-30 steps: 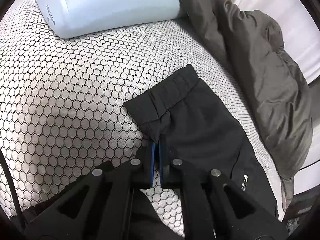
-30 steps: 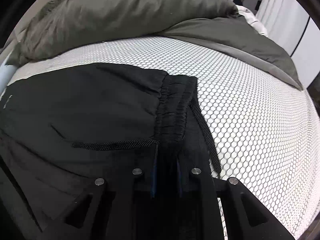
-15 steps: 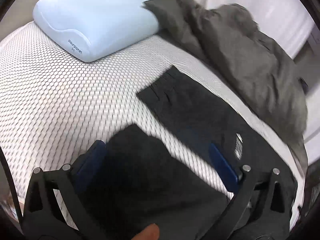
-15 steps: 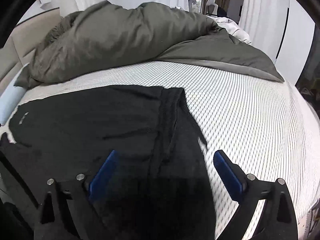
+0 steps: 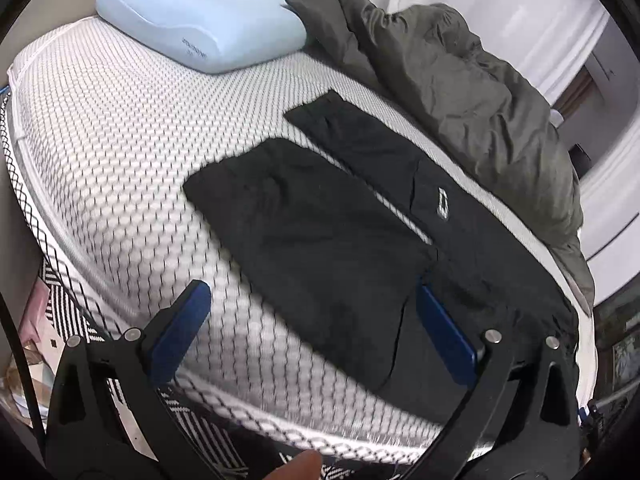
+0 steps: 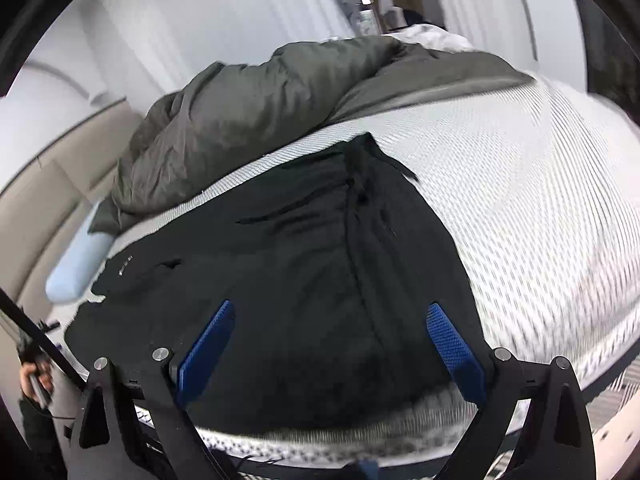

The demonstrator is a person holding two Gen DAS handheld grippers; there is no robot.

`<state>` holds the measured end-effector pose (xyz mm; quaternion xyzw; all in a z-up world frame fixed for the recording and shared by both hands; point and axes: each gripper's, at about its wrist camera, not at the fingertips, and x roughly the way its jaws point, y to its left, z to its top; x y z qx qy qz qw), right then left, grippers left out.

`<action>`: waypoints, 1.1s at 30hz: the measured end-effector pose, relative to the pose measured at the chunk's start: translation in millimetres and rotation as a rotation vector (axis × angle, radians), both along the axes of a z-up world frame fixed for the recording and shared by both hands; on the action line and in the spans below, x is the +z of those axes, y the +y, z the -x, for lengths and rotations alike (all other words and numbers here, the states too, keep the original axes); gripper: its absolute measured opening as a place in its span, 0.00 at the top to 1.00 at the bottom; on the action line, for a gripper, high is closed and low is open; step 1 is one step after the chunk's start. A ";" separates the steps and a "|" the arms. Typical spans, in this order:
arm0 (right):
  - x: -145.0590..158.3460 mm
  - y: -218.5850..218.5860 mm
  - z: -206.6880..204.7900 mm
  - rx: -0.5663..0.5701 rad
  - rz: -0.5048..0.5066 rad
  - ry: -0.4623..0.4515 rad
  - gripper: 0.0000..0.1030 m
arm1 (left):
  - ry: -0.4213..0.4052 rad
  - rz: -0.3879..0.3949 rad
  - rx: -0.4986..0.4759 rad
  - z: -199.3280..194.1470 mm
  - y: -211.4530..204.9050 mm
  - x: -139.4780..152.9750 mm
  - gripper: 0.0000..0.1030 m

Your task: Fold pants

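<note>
Along the mattress (image 5: 120, 128) near edge, pants (image 5: 320, 240) lie lengthwise, legs toward my left.
My left gripper (image 5: 316, 320) and right gripper (image 6: 328, 340) hover spread wide, holding nothing.

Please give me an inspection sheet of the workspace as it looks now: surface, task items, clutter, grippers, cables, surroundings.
Surface: bed with white honeycomb-pattern cover.
Job's things: black pants lying flat on the bed, the two legs apart, a strip of cover showing between them.
Clutter: light blue pillow; crumpled olive duvet beside the pants.
Grippers: left gripper open, holding nothing; right gripper open, holding nothing, above the pants.
Cables: thin dark cord at the left edge.
Surroundings: white curtains; patterned rug on the floor.
</note>
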<state>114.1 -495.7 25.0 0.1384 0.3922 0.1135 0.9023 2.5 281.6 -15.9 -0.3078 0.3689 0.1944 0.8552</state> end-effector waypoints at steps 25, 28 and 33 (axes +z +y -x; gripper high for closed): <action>-51.7 -30.1 6.4 -0.059 -0.246 0.020 0.19 | -0.086 0.221 -0.121 -6.2 13.7 -25.8 0.25; -51.3 -32.8 7.9 -0.064 -0.248 0.016 0.20 | -0.062 0.236 -0.123 -17.8 13.6 -33.2 0.26; -48.1 -32.9 9.9 -0.069 -0.253 0.003 0.20 | -0.089 0.245 -0.082 -34.4 25.5 -36.5 0.39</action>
